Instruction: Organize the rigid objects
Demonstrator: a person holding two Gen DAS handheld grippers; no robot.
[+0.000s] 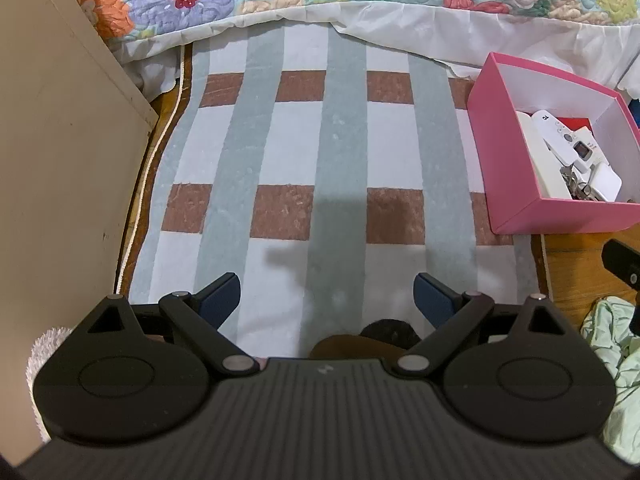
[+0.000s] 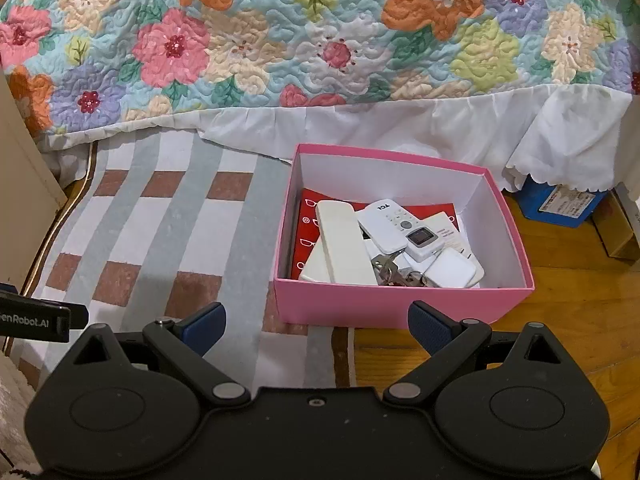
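Observation:
A pink box (image 2: pixel 400 308) with white inner walls stands on the floor at the edge of a striped rug (image 2: pixel 160 240). Inside lie a cream remote (image 2: pixel 344 240), a white TCL remote (image 2: pixel 388 224), a small white device with a screen (image 2: pixel 420 242), a white square pad (image 2: pixel 452 270), keys (image 2: pixel 390 272) and a red booklet (image 2: pixel 306 236). My right gripper (image 2: pixel 318 324) hangs open just before the box's near wall, holding nothing. In the left wrist view the pink box (image 1: pixel 560 212) is at the right, and my left gripper (image 1: pixel 328 300) is open over the rug (image 1: pixel 280 140).
A bed with a floral quilt (image 2: pixel 320 40) and white skirt (image 2: pixel 400 124) runs along the back. A beige cabinet (image 1: pixel 60 160) stands at the left. A blue box (image 2: pixel 560 204) sits under the bed at the right on wooden floor (image 2: pixel 560 320). Pale green cloth (image 1: pixel 616 360) lies right.

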